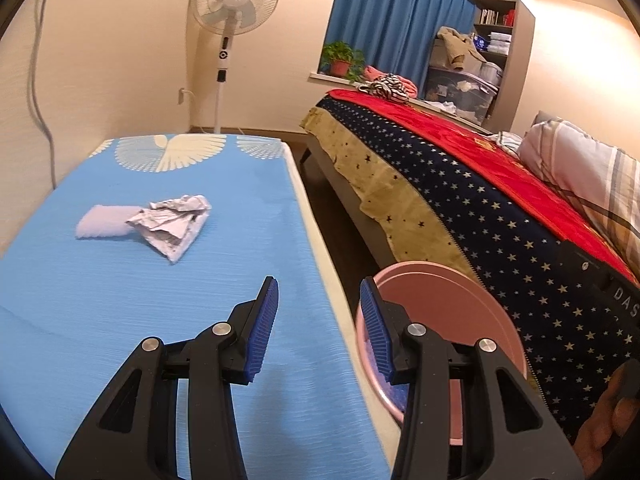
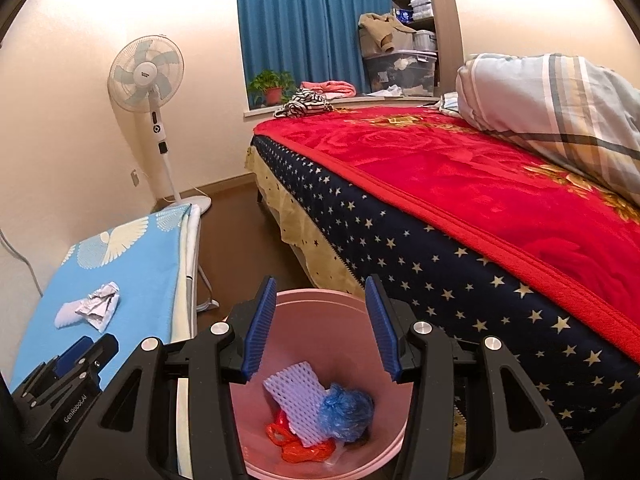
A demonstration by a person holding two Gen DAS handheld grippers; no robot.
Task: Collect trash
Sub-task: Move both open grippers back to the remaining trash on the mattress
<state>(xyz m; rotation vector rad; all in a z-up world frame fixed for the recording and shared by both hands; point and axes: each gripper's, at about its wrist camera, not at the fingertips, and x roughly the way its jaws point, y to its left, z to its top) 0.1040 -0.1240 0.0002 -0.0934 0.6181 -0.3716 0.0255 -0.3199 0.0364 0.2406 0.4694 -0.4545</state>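
Both grippers empty, jaws parted: right gripper (image 2: pixel 320 328) poised over pink bin (image 2: pixel 256 440) holding foam net, blue bag, red bag; left gripper (image 1: pixel 318 328) aimed toward crumpled paper (image 1: pixel 172 222) and white wad on blue table (image 1: pixel 120 320), presumably next pickup.

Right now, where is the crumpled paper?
The crumpled paper lies on the blue tablecloth, left of the pink trash bin, touching a white foam piece.

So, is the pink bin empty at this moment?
No, the pink bin already holds a white foam net, a blue bag and an orange bag.
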